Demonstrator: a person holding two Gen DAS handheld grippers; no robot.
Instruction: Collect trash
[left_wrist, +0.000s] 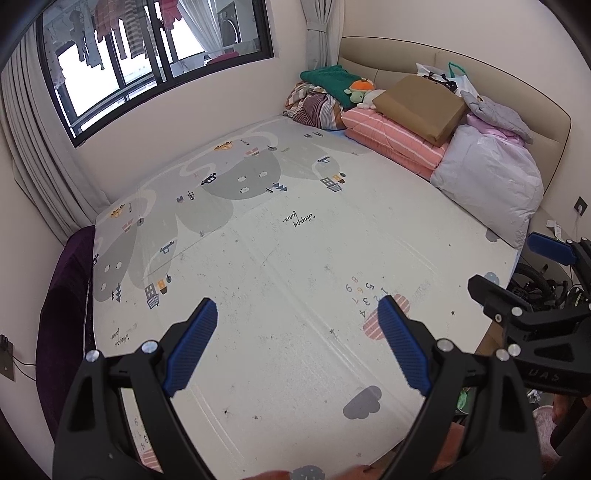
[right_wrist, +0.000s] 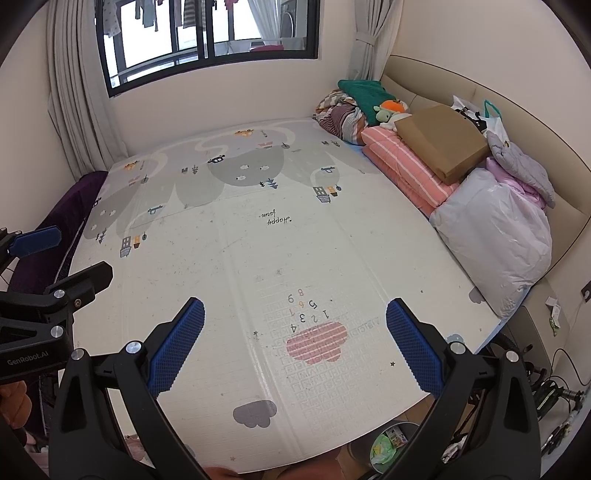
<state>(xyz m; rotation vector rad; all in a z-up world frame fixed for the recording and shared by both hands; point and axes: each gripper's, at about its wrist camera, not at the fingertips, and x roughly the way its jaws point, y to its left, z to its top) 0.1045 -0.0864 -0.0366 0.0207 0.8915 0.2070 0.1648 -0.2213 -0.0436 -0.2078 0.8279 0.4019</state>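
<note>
We read "GenRobot.AI" on the left gripper (right_wrist: 55, 254) | "happy" script and digits 1–9 upside down on the play mat (right_wrist: 229, 258)

Bed (right_wrist: 424, 74): you face its printed play mat (right_wrist: 258, 258).
Headboard edge: folded quilts (right_wrist: 406, 166), cardboard box (right_wrist: 443, 144), bagged bedding (right_wrist: 498, 236).

Your collection target is the trash bin (right_wrist: 388, 443), a round container on the floor just past the near edge of the play mat (right_wrist: 258, 258). It stands upright and open-topped, holding crumpled green wrappers (right_wrist: 382, 443) and small packaging.
</note>
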